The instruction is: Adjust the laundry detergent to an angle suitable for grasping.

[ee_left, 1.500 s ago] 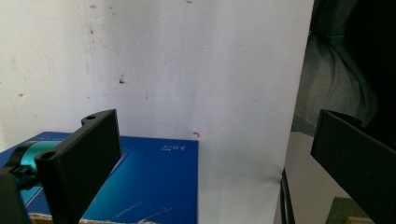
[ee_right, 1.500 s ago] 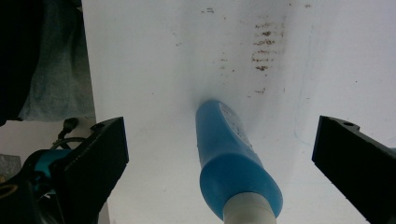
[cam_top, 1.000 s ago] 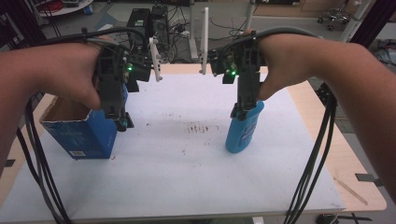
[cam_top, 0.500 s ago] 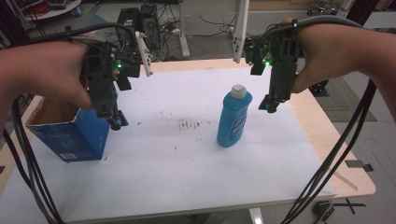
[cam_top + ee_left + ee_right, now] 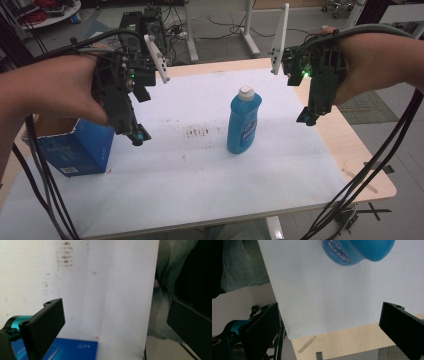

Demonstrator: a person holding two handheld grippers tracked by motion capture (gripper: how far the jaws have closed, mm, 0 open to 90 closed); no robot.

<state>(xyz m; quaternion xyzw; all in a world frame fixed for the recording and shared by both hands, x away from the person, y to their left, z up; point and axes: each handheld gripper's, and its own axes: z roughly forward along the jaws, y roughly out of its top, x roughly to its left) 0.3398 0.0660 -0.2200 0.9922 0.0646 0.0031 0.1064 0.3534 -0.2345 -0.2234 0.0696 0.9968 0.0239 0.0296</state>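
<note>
High view. The bottle (image 5: 244, 121) stands upright near the middle of the bench (image 5: 200, 185), on the white sheet, its white cap (image 5: 245, 92) on. The right tongs (image 5: 306, 118) hang in the air to its right, apart from it, holding nothing. The left tongs (image 5: 137, 138) hang well to the bottle's left, just beside the open blue box (image 5: 75, 150) at the bench's left edge, also holding nothing.

Left gripper view. The left tongs (image 5: 115, 322) stand wide open with only white sheet between the jaws; a corner of the box (image 5: 72, 351) shows at the bottom, and dark smudges (image 5: 65, 255) mark the sheet farther off.

Right gripper view. The right tongs (image 5: 329, 322) stand wide open and empty; the bottle (image 5: 358, 251) sits at the top edge, clear of both jaws.

Assessment of handling. The bottle looks like blue plastic, fairly full (so moderately heavy for its size, by my judgement), with smooth walls and a glossy label (image 5: 243, 135) that may slip under hard pads. The body is tall on a narrow base and likely to tip if nudged high. It may give a little under squeeze. The soundest hold appears to be across the body's narrower sides, at or just below mid-height; the cap and neck are stiffer but offer poor control.
</note>
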